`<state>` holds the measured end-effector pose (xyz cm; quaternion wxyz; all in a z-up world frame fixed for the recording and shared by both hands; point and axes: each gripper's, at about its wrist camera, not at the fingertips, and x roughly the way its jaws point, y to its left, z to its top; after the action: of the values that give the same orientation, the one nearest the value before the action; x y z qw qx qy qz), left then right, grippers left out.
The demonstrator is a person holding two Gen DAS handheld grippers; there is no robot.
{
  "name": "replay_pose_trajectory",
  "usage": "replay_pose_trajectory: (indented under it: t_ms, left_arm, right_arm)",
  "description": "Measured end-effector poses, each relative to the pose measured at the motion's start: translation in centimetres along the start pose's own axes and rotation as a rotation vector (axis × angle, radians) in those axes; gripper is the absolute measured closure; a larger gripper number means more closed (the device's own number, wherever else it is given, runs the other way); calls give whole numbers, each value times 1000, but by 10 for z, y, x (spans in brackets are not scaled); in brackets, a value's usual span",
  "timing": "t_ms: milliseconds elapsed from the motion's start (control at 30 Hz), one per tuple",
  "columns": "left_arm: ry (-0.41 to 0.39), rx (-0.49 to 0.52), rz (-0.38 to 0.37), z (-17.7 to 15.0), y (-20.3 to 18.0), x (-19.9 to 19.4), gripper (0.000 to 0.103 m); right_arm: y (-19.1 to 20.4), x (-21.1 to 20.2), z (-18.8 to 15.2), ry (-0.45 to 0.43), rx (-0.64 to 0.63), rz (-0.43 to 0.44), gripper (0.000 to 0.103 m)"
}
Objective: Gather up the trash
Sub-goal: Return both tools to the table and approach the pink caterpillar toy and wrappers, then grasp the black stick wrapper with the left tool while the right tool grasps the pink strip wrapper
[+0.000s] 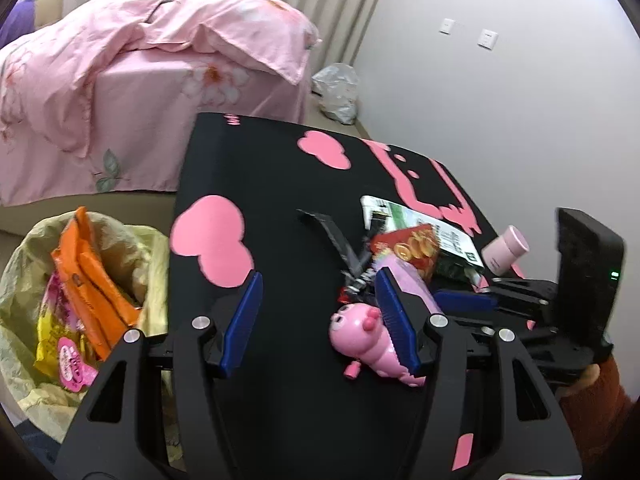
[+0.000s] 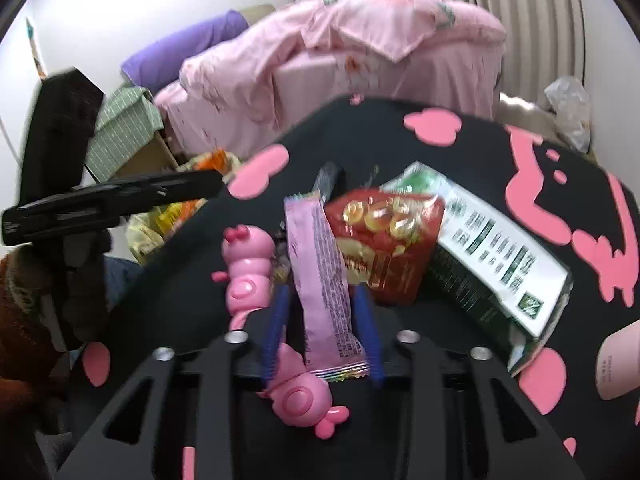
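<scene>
Beside a pink-sheeted bed (image 1: 140,80), on the black table (image 1: 288,184), the right gripper (image 2: 322,320) pinches a lilac wrapper (image 2: 320,276); the left gripper (image 1: 316,320) gapes empty.

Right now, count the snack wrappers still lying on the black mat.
4: a purple wrapper between the right gripper fingers, a red packet beside it, a green-and-white packet further right, a black wrapper behind. More may hide underneath.

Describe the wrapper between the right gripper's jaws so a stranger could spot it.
On the black table with pink shapes, find the litter pile. The lilac wrapper lies between a pink caterpillar toy and a red packet: long, narrow, pale purple.
</scene>
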<state>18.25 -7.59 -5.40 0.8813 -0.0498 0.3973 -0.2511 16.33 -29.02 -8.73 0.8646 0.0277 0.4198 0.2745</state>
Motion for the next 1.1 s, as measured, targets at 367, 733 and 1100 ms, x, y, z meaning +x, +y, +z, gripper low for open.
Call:
replay_pose_trajectory:
  t_ms: [367,733,1100]
  left_arm:
    - [105,105,-26,2,-18,42,50]
    - [177,145,-14,6,-36,68,83]
    - [39,88,27,9,-34,3,84]
  right_arm:
    - [-27,-60,-38,-113,119,-114,85]
    - [-43,-79,-64,-142,210,-136,85]
    - [-35,-73,-73,-128,191,-148,85]
